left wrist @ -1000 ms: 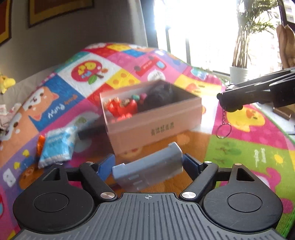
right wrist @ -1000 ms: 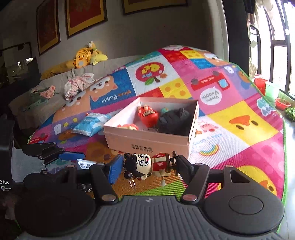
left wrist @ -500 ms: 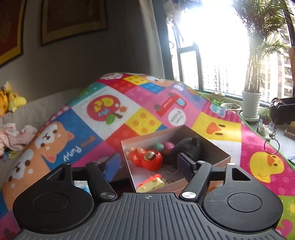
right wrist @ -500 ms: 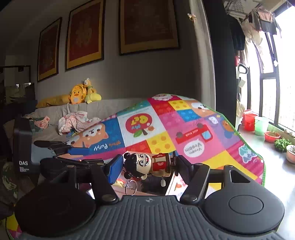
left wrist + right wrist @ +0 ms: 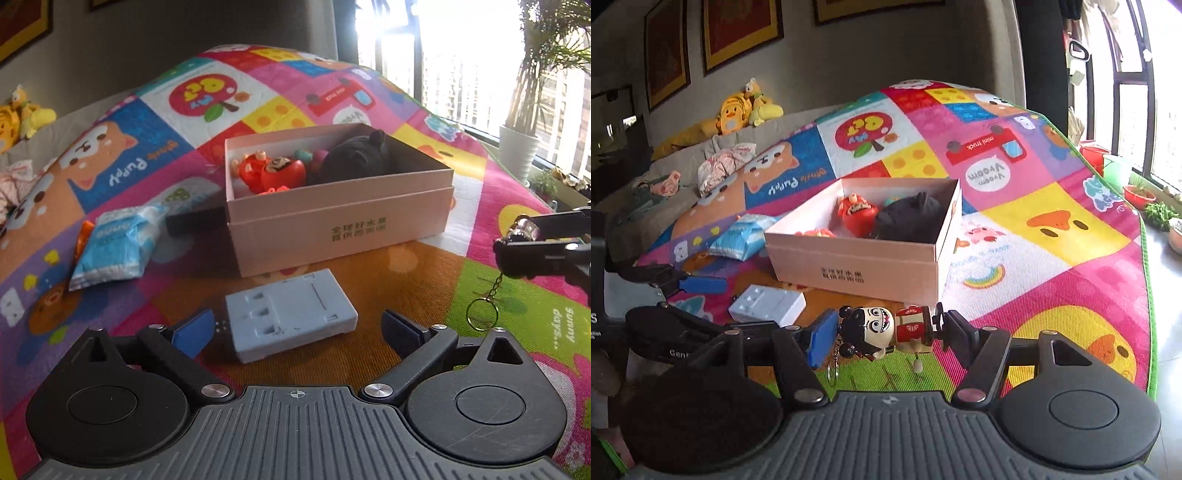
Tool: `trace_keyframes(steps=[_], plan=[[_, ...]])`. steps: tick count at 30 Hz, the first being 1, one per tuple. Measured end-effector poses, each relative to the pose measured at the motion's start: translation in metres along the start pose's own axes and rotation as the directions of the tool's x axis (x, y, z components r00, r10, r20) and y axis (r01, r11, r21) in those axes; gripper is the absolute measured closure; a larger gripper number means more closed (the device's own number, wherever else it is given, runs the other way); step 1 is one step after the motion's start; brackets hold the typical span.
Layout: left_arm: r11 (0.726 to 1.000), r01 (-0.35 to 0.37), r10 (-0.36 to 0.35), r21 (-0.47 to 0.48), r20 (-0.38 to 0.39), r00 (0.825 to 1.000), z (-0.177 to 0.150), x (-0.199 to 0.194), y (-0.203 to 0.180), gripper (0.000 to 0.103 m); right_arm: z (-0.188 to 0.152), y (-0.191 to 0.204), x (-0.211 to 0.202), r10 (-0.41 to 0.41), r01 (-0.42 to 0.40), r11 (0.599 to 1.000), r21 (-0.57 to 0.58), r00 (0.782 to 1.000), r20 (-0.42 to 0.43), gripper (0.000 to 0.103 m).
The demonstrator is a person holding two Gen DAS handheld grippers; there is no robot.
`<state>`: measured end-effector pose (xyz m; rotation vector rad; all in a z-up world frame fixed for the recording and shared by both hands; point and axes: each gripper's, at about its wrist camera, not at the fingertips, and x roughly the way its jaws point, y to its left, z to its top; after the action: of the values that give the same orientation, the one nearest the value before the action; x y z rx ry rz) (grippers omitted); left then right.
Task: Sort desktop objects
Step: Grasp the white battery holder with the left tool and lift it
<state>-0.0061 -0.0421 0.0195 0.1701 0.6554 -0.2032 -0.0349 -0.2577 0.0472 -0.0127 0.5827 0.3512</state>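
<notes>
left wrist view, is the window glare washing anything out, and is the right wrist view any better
Left wrist view: the window is blown out white, the plant reads nearly as a silhouette, yet the box and grey case stay clear. Right wrist view: evener light, dim wall, the doll sharp; fisheye bends the mat in both.

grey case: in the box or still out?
Out. The grey case lies flat on the mat in front of the box, between the opening left tongs, pads clear.
</notes>
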Motion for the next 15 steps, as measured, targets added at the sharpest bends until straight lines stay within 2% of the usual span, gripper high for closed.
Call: trace_keyframes(steps=[4,5,9,10,12,15], plan=[[0.997,-0.072,0.072,0.023,-0.020,0.997,0.001,0.012,-0.009,0.002,-0.014,0.008,0.007,-0.004,0.004,1.000,-0.021,1.000,-0.030,0.039],[0.997,-0.076,0.076,0.029,-0.014,0.997,0.003,0.012,-0.008,0.002,-0.016,0.009,0.009,-0.008,0.007,1.000,-0.025,0.999,-0.035,0.039],[0.978,-0.177,0.175,0.107,0.026,0.984,0.004,0.016,-0.002,0.002,-0.022,0.008,0.012,-0.010,0.009,1.000,-0.020,0.999,-0.054,0.039],[0.978,-0.174,0.172,0.112,0.028,0.985,0.004,0.016,0.003,0.002,-0.023,0.008,0.012,-0.012,0.011,1.000,-0.020,0.999,-0.053,0.039],[0.985,-0.125,0.124,0.120,0.019,0.992,0.004,0.015,0.012,0.002,-0.024,0.007,0.012,-0.017,0.016,1.000,-0.018,0.998,-0.054,0.037],[0.993,-0.070,0.071,0.097,-0.011,0.997,0.004,0.017,0.022,0.001,-0.025,0.006,0.013,-0.020,0.020,1.000,-0.001,0.998,-0.056,0.027]])
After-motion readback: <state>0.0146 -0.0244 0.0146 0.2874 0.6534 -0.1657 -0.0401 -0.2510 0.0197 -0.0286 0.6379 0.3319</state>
